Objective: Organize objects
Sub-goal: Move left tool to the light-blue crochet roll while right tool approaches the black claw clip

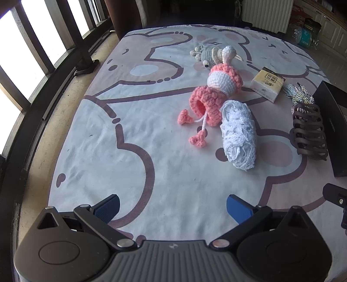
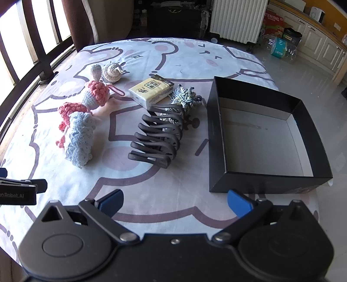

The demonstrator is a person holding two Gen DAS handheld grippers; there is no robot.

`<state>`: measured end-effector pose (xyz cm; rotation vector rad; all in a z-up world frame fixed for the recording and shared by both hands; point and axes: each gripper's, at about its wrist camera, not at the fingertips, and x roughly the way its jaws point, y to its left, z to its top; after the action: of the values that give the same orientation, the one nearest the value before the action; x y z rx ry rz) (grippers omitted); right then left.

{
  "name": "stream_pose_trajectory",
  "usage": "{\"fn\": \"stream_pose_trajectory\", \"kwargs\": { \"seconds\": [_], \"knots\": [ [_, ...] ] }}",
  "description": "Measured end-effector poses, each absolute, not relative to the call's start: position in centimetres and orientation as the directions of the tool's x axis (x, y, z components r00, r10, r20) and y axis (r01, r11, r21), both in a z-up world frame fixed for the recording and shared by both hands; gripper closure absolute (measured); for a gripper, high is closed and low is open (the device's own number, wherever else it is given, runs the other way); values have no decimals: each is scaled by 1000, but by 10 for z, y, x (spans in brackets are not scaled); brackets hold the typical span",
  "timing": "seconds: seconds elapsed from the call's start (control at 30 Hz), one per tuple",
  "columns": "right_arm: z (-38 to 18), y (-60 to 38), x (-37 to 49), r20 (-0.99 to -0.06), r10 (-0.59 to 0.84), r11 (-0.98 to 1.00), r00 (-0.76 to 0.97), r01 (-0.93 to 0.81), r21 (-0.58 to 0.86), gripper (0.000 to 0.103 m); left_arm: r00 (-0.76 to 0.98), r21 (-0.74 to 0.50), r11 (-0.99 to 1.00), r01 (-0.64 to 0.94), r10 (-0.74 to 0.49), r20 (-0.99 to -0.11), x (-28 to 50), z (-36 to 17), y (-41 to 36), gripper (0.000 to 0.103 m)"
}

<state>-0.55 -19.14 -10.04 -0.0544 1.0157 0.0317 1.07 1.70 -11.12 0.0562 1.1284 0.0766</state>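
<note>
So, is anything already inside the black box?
No, the right wrist view shows the black box with only its bare pale floor and nothing in it.

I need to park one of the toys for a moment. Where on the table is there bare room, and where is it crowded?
Free: the cloth left of the pink crochet doll and white yarn, the near strip by both grippers, and the empty black box. Crowded: around the hair claw, tissue pack and striped yarn.

A cartoon-printed tablecloth [image 2: 173,195] is covering the table. A white radiator [image 2: 237,19] is standing behind it. Window bars [image 1: 39,50] are running along the left. White cabinets [image 2: 321,43] are lining the right wall.
</note>
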Motion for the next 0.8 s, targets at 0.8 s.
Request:
{"fn": "stream_pose_trajectory", "kwargs": {
  "seconds": [0.8],
  "knots": [
    [-93, -201, 43, -778, 166, 982, 607, -29, 187, 0, 552, 41, 998, 56, 4, -834, 39, -105, -4, 0]
  ]
}}
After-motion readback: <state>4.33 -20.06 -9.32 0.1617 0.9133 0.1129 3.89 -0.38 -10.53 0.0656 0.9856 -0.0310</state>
